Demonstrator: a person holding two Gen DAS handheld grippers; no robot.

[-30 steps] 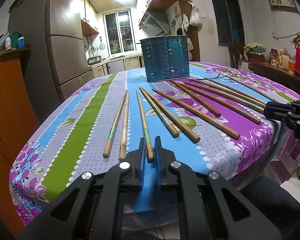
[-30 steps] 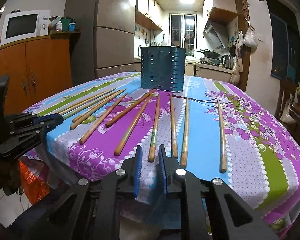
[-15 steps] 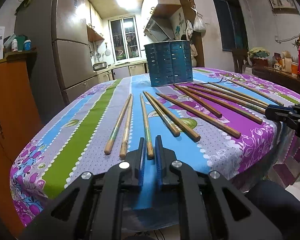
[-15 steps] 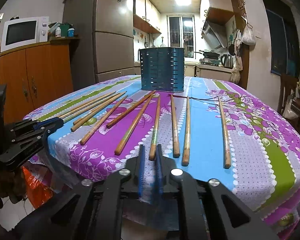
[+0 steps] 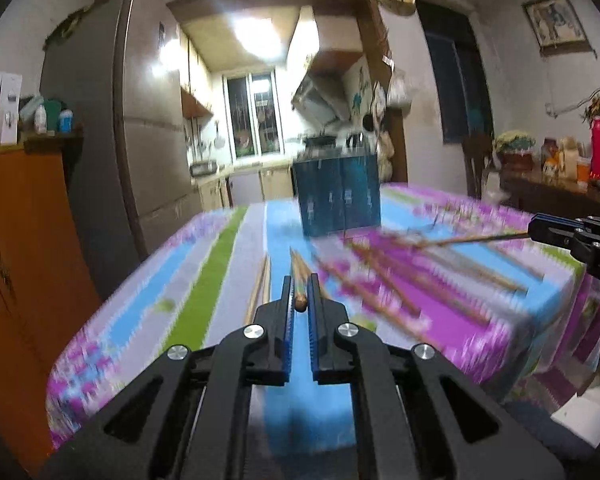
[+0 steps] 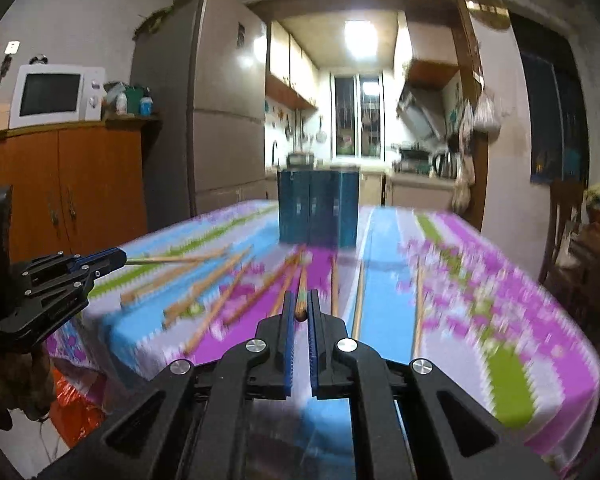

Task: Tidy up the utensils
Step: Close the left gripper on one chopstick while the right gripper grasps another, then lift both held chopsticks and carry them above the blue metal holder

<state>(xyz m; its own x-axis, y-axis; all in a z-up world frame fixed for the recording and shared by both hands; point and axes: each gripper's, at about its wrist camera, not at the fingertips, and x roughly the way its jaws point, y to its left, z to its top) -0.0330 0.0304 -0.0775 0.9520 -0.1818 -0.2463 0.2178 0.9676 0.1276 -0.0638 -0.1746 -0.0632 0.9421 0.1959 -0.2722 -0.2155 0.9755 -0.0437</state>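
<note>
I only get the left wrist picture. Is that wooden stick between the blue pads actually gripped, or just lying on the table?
Observer: Gripped. The right wrist view shows the left tool side-on, with a thin wooden chopstick sticking out of its tip.
Operator: And the other tool at my right edge?
Observer: The right tool has a second wooden chopstick, with its butt end showing between the pads.
Operator: What carries my tool?
Observer: What looks like a bare hand shows below it, by the edge of the flowered tablecloth.
</note>
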